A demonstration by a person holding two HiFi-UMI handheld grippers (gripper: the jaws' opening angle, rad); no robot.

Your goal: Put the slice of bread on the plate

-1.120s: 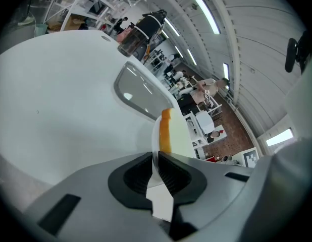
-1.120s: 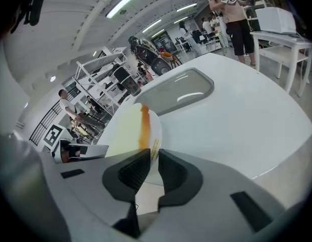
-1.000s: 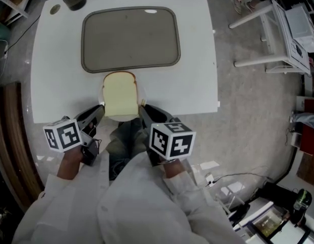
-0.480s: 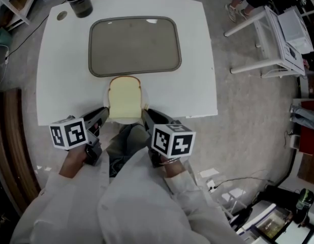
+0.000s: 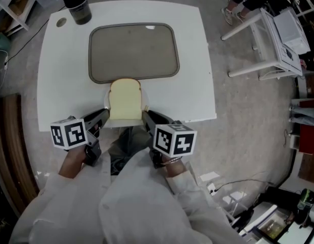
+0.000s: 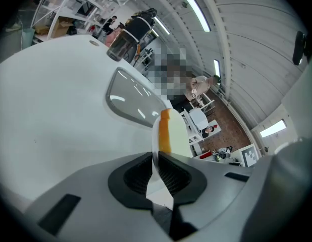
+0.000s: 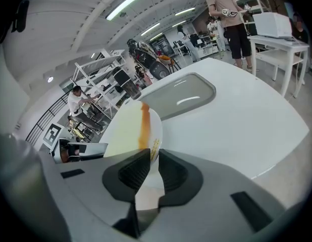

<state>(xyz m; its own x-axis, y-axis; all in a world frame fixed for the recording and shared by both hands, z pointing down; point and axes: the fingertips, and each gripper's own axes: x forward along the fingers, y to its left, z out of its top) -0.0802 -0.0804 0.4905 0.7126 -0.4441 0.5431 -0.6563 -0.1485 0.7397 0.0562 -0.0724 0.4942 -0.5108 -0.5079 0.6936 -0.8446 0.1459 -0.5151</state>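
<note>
One slice of bread [image 5: 125, 99] lay on the single white plate [image 5: 106, 99] (just beside one grey tray [image 5: 132, 52]). The left gripper [image 5: 102, 115] and right gripper [image 5: 146, 115] each clamped its rim.

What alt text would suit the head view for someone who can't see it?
Seen from above, a slice of bread lies on a white plate, gripped at its rim by the left gripper and right gripper, at the near edge of a white table. A grey tray lies beyond, a dark cup at the far left corner.
</note>
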